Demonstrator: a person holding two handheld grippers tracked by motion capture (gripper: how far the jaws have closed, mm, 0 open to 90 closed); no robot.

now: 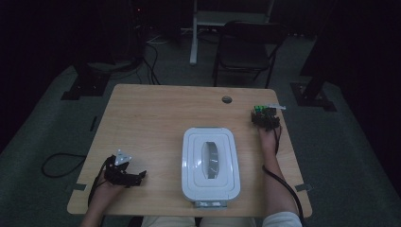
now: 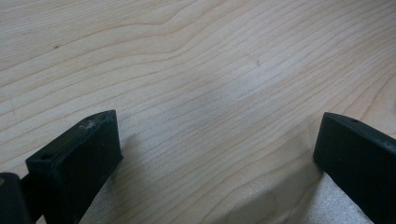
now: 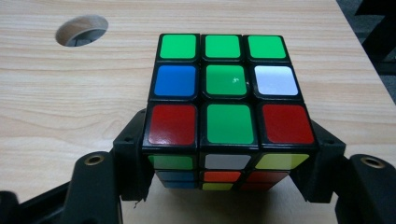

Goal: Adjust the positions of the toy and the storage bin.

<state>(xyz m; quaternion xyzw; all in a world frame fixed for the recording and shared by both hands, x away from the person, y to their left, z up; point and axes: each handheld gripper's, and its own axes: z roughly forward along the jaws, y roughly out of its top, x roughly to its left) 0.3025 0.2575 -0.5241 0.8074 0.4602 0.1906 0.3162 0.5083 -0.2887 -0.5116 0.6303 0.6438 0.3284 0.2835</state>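
Glossy plastic cube [image 3: 229, 98], matt wooden table [image 3: 70, 93]

Both tools are black: the left tool [image 1: 124, 172] carries a grey three-cornered plate on top, its squared jaws bearing small holes. The right tool [image 3: 229, 154] shows brass screw fittings. Black cables trail back. A white sleeve [image 1: 282, 220] shows.

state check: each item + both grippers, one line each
cube: scrambled, clamped in right gripper, at table's far right
box: lid on, latched shut as far as visible
left gripper: open, holds nothing, over bare table
right gripper: shut on cube
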